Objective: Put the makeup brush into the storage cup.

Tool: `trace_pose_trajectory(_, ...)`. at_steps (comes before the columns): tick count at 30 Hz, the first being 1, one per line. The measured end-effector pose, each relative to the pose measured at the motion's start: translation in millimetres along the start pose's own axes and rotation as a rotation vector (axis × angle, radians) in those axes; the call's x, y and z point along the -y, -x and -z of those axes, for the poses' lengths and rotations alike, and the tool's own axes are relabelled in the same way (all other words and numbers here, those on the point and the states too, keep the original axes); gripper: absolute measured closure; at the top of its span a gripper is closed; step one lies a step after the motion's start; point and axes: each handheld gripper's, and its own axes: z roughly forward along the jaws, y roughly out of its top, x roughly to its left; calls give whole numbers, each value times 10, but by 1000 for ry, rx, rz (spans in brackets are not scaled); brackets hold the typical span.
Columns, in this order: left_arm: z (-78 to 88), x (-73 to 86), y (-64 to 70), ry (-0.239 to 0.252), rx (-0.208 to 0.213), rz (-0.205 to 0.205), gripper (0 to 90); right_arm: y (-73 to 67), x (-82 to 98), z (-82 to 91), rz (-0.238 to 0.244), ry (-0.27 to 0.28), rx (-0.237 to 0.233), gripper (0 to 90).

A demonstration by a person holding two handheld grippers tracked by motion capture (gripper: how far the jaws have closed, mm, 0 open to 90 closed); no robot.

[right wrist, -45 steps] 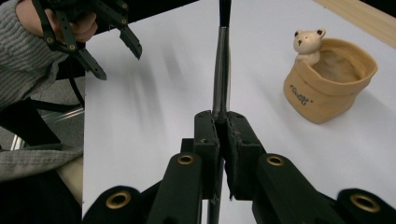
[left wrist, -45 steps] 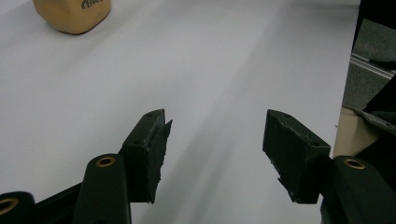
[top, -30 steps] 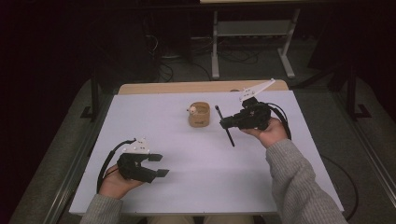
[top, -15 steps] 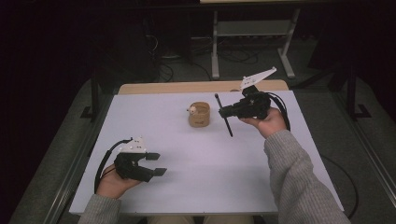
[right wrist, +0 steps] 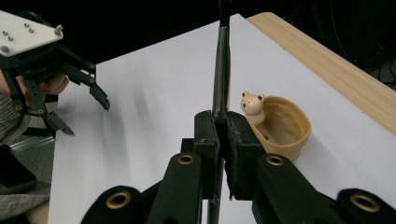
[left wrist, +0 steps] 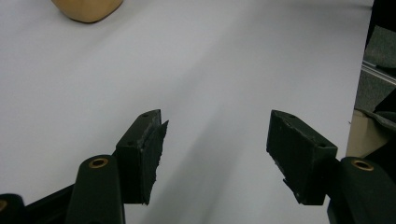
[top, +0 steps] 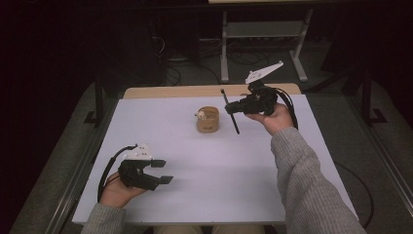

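A tan holder with a small bear figure on its rim stands at the back middle of the white table. In the right gripper view the holder sits just right of my jaws. My right gripper is raised to the right of the holder and shut on a black pen, which crosses the jaws; the pen rises past the pads. My left gripper rests near the front left of the table, open, with nothing between its fingertips. Bare table shows between them.
A wooden strip edges the table's far side. Behind it stands a metal rack with cables on a dark floor. Grey floor lies on both sides of the table.
My right gripper has risen and moved back and to the right with the pen. The left gripper has stayed where it was.
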Motion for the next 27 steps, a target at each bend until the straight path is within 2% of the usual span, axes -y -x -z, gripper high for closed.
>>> trace_pose_trajectory(10,15,4,-2,7,0,5,353,88,-114,-74,-3,3,8,831)
trace_pose_trajectory(27,45,10,-9,20,3,3,350,225,-464,-305,9,19,12,832)
